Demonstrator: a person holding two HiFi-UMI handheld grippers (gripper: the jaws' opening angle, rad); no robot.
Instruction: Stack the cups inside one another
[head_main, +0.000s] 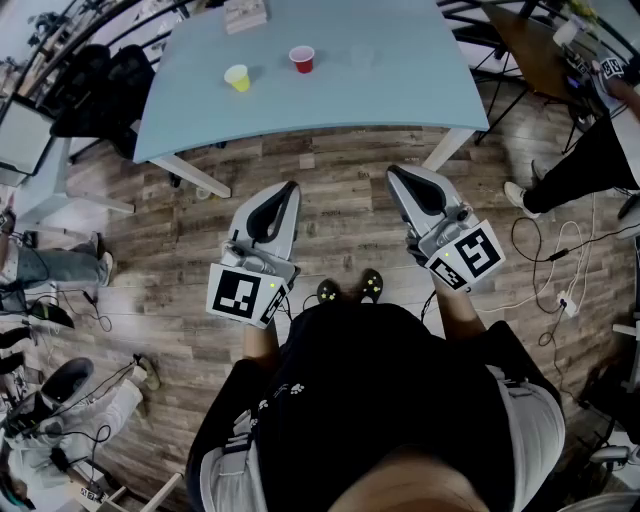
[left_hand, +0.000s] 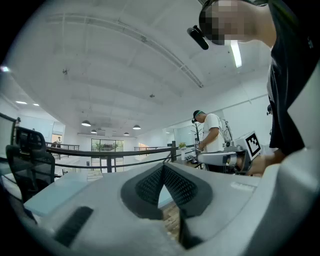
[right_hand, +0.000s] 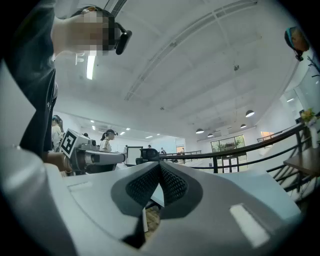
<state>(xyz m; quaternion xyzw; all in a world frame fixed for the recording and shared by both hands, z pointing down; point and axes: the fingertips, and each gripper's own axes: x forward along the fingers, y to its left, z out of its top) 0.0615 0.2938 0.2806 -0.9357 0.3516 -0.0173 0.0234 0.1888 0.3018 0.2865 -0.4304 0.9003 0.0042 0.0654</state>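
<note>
A yellow cup (head_main: 237, 77) and a red cup (head_main: 301, 59) stand apart on the light blue table (head_main: 400, 95). To the right of the red one is what looks like a clear cup (head_main: 362, 55). Both grippers hang over the wooden floor in front of the table, well short of the cups. My left gripper (head_main: 291, 186) is shut, its ribbed pads meeting with nothing between them (left_hand: 162, 166). My right gripper (head_main: 394, 174) is shut too and holds nothing (right_hand: 160, 165). Neither gripper view shows the cups.
A small wooden box (head_main: 245, 14) lies at the table's far edge. Black chairs (head_main: 95, 85) stand at the table's left end. A person (head_main: 590, 150) sits to the right, near cables (head_main: 560, 270) on the floor. Another person (head_main: 70, 410) is at the lower left.
</note>
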